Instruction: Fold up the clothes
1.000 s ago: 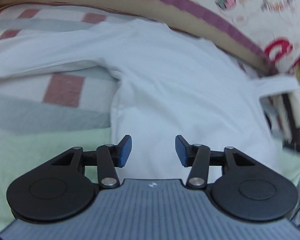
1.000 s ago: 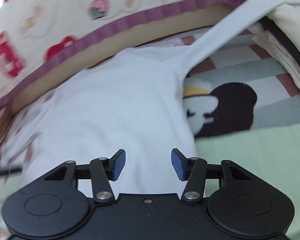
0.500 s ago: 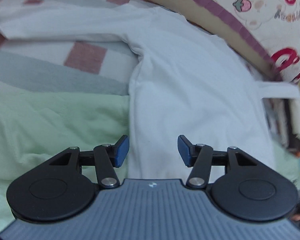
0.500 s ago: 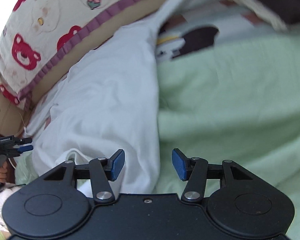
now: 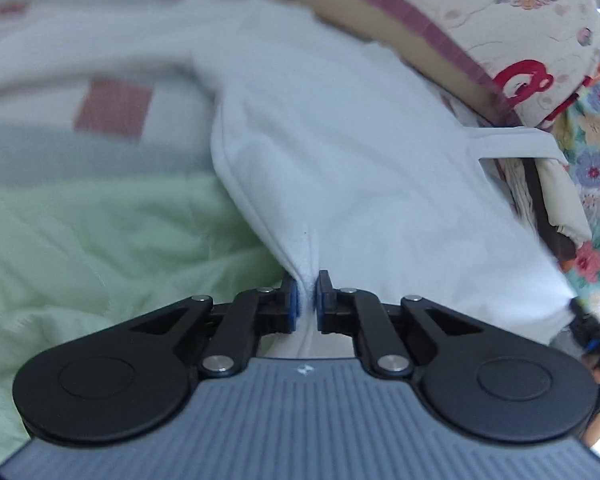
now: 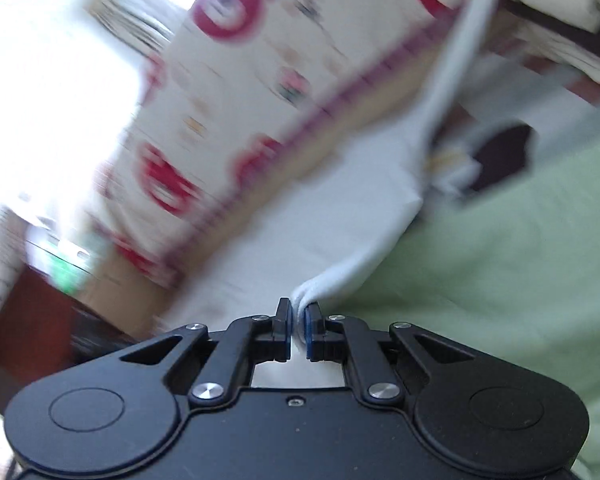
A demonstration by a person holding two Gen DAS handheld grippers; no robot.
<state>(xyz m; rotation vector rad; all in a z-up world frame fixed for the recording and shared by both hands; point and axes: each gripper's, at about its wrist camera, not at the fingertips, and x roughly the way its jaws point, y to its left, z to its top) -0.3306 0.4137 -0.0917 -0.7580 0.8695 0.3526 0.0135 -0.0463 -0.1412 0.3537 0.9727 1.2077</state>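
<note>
The shirt (image 5: pixel 352 152) lies on the bedspread (image 5: pixel 100 248), its far edge against the pillow (image 5: pixel 512 28); each near corner sits between a gripper's fingers, left gripper (image 5: pixel 307 300), right gripper (image 6: pixel 298 330).

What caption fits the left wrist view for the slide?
Left gripper shut on white shirt hem over the green bedsheet.

A bedroom in a home, seen from on the bed.
A pale green quilted bedspread (image 5: pixel 100 240) and a pink-and-grey checked blanket (image 5: pixel 112 108) cover the bed, a cream bear-print cushion with a purple border (image 5: pixel 500 20) lies along its far edge, and floral fabric (image 5: pixel 596 160) sits beside it.
</note>
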